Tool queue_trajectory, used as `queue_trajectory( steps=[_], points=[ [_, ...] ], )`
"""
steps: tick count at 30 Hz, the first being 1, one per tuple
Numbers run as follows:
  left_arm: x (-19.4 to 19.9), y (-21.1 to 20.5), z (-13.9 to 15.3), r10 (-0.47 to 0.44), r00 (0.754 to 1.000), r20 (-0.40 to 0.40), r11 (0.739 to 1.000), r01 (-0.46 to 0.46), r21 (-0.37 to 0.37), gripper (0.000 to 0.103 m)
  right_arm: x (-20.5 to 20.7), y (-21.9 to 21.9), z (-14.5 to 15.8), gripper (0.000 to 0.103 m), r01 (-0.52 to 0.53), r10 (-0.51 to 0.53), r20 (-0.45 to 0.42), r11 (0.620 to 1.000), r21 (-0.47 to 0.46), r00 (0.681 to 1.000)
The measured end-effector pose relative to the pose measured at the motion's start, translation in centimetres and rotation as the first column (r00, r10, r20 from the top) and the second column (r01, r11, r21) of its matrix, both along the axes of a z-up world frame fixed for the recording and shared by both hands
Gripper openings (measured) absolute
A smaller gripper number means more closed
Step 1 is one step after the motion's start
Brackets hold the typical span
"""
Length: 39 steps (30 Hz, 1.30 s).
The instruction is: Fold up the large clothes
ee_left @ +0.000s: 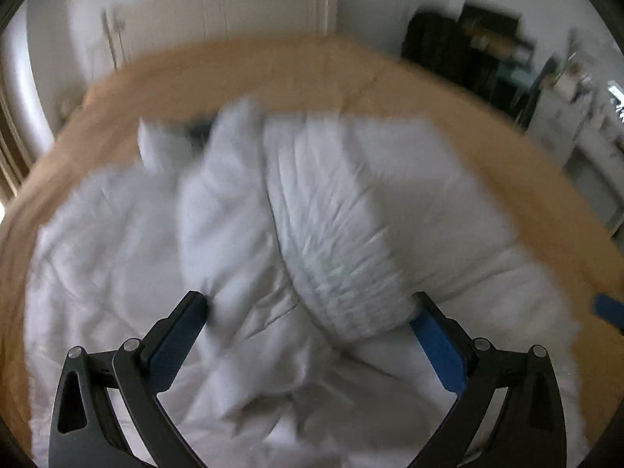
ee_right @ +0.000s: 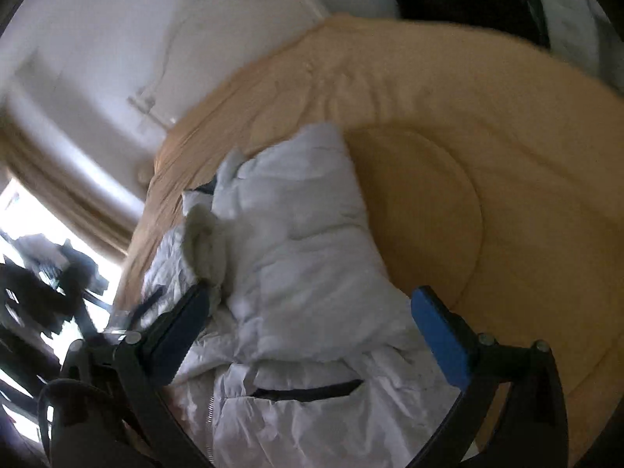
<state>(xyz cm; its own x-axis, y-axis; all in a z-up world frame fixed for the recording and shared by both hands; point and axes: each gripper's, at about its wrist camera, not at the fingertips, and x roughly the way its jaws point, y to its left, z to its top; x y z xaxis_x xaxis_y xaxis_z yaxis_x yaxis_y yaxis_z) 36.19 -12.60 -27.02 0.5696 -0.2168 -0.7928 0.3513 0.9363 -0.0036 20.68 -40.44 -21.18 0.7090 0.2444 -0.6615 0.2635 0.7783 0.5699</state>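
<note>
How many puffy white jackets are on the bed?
1. The white jacket lies crumpled on the tan bed cover, under both open grippers, left gripper and right gripper. Anything beneath it is hidden.

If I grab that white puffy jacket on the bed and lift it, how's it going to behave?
The white puffy jacket will likely flop and sag: it already lies in soft bunched folds on the tan bedspread. It is probably light for its bulk, given the quilted padding. Its crinkly shell looks smooth, so it may slip; both the left tool and right tool are open.
</note>
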Motion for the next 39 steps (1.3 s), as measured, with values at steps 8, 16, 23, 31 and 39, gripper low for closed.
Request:
queue_trajectory(
  steps=[8,16,23,31,39],
  points=[
    [3.0,13.1,0.2,0.138,0.969,-0.207,0.826,-0.227,-0.516,0.022,0.8,0.3,0.8,0.101,-0.005,0.007,0.023,0.997,-0.081,1.000],
    [2.7,23.9,1.0,0.246,0.929,-0.275,0.680,-0.368,-0.634,0.015,5.5,4.9,3.3,0.083,-0.095,0.108,0.064,0.979,-0.180,0.992],
    [-0.2,27.1,-4.7,0.209,0.864,-0.457,0.636,-0.475,-0.608,0.023,12.1,8.6,2.5,0.080,-0.208,0.213,0.005,0.960,-0.188,0.977],
    [-2.1,31.0,0.1,0.286,0.894,-0.343,0.658,-0.444,-0.608,0.048,19.9,9.4,-6.2,0.090,-0.222,0.186,-0.220,0.964,-0.149,0.958],
    [-1.7,23.2,7.9,0.259,0.964,-0.061,0.841,-0.256,-0.477,0.077,19.2,10.7,-5.9,0.091,-0.230,0.182,-0.207,0.945,-0.234,0.961]
  ],
)
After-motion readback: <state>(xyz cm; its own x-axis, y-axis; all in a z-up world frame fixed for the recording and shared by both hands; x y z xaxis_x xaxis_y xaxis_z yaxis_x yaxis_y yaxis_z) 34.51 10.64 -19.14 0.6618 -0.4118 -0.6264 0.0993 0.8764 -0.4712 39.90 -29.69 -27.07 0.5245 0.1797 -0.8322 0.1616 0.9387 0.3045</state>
